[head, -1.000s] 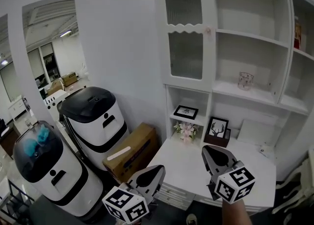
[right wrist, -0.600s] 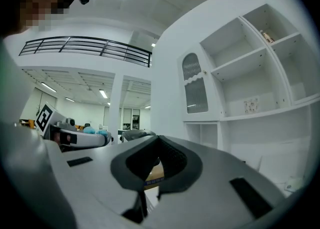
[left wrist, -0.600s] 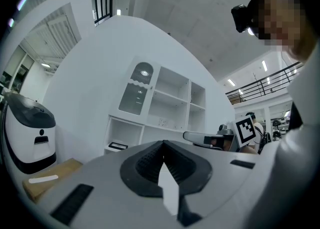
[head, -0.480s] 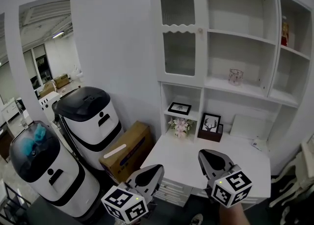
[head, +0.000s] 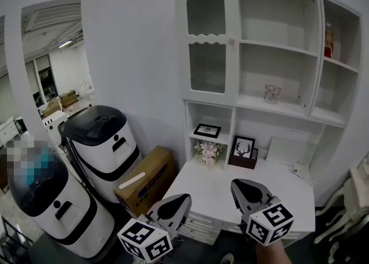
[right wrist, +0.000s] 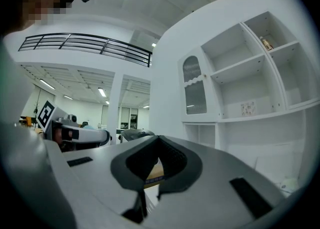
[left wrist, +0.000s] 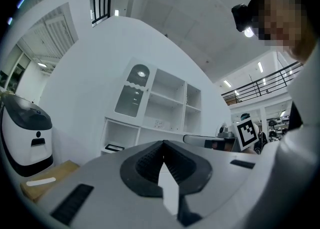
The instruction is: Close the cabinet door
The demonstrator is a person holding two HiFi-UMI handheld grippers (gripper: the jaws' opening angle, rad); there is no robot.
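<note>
The white cabinet door [head: 207, 41], with an arched ribbed glass pane and a small knob [head: 231, 42] on its right edge, lies flat against the cabinet's left column and looks closed. It also shows far off as the door [left wrist: 132, 98] and the door [right wrist: 195, 90]. Both grippers hang low in front of the desk, well short of the cabinet and pointing level toward it. My left gripper [head: 183, 198] is shut with nothing in it, as is my right gripper [head: 239, 183]. The left jaws [left wrist: 162, 143] and right jaws [right wrist: 159, 138] meet at their tips.
A white desk [head: 230, 191] juts out below the open shelves [head: 277, 55], which hold a glass [head: 272, 94], two picture frames [head: 243, 149] and flowers [head: 207, 150]. At left stand two white-and-black machines [head: 101, 136] and a cardboard box [head: 144, 179].
Both grippers have drawn back a little from the cabinet, which sits slightly smaller and farther in view. The door has not moved and both jaws stay shut.
</note>
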